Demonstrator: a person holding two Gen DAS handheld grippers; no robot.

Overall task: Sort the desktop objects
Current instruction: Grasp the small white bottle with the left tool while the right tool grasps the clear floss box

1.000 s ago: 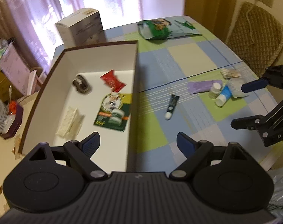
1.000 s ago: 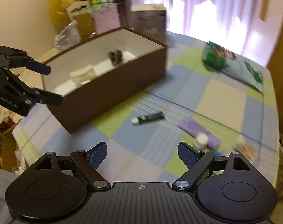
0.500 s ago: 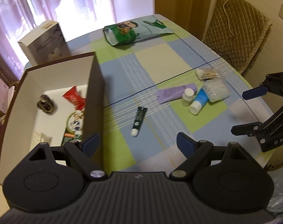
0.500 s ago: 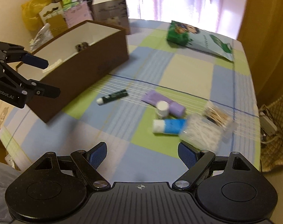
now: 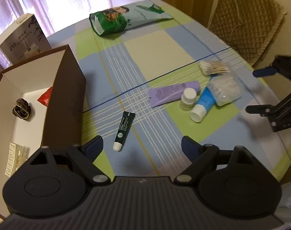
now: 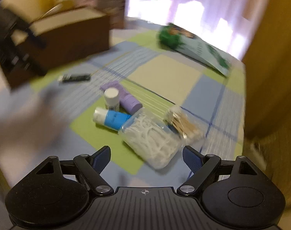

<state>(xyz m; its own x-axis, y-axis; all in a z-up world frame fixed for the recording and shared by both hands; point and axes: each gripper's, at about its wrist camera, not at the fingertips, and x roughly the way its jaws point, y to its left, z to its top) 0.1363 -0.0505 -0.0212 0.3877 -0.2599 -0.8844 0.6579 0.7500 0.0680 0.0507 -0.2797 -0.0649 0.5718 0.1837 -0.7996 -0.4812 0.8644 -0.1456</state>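
Observation:
A brown box (image 5: 68,88) with a white inside stands at the left and holds a dark scrunchie (image 5: 20,108) and a red packet (image 5: 45,98). On the checked cloth lie a dark green tube (image 5: 123,130), a purple tube (image 5: 172,93), a small white bottle (image 5: 188,99), a blue tube (image 5: 203,104), a clear bag of floss picks (image 6: 153,140) and a bundle of cotton swabs (image 6: 180,122). My left gripper (image 5: 141,147) is open and empty just above the green tube. My right gripper (image 6: 146,156) is open and empty, close over the floss bag; it also shows in the left wrist view (image 5: 260,92).
A green snack bag (image 5: 124,19) lies at the far side of the table. A grey carton (image 5: 20,40) stands behind the brown box. A wicker chair (image 5: 245,19) is beyond the right table edge (image 5: 279,164).
Both grippers have moved right and lower toward the loose items. The right gripper has closed in on the floss bag; its view is motion-blurred. Nothing has been picked up.

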